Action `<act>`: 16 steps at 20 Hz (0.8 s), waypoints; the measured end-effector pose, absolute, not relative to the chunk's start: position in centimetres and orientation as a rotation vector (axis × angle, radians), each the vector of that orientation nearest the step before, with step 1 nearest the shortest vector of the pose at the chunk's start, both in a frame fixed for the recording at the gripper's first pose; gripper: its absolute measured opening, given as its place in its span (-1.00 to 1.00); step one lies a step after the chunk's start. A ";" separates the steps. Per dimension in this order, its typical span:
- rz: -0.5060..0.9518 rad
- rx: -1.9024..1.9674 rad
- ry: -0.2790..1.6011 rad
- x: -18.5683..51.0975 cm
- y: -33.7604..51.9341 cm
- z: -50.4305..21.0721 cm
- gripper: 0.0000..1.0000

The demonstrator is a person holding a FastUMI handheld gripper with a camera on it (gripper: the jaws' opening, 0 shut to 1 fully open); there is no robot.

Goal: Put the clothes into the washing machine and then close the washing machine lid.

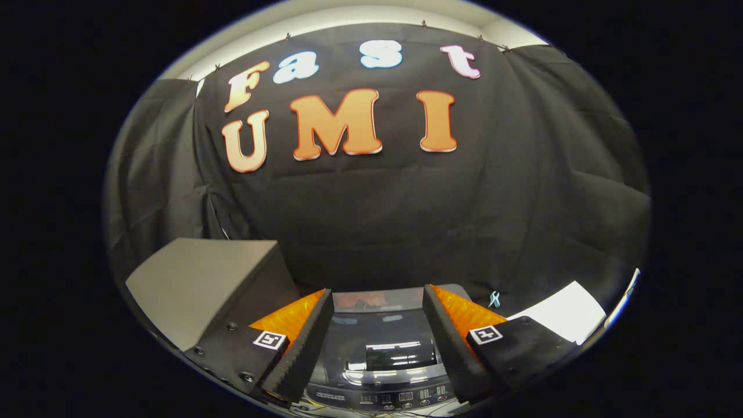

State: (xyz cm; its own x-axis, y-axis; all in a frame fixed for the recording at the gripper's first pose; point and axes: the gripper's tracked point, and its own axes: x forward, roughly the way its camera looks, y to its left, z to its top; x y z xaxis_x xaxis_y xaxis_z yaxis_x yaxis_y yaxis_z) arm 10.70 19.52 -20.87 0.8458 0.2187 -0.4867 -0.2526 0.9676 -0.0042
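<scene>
Washing machine seen between parted fingers, its lid down

The gripper point(377, 342) is held with its fingers apart and nothing between them, so nothing is clamped. Directly ahead at 12 o'clock, framed by the two fingers, the washing machine point(383, 354) is seen from its control-panel side; its dark glossy lid point(386, 339) appears to lie flat, with ceiling lights mirrored in it, which suggests it is closed. The clothes cannot be made out: whether they lie inside under the lid cannot be told. A grey box point(197, 284) stands at about 10 o'clock beside the machine, and a white sheet point(566, 310) lies at about 2 o'clock. The scene would fit clothes already shut inside or a lid yet to be raised; the pictures do not settle which.
</scene>
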 end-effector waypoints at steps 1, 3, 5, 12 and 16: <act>0.246 -0.063 0.474 10.2 19.8 -19.0 0.98; 0.233 -0.052 0.408 9.4 20.4 -15.7 0.97; 0.213 -0.050 0.357 8.3 20.3 -12.7 0.97; 0.132 -0.067 0.241 4.1 18.9 -4.9 0.97; 0.127 -0.071 0.201 2.3 18.3 -1.7 0.97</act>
State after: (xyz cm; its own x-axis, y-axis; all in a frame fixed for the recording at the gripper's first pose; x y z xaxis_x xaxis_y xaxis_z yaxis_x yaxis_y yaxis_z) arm 2.32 18.27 -1.72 0.9718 0.1182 -0.2039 -0.1324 0.9895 -0.0576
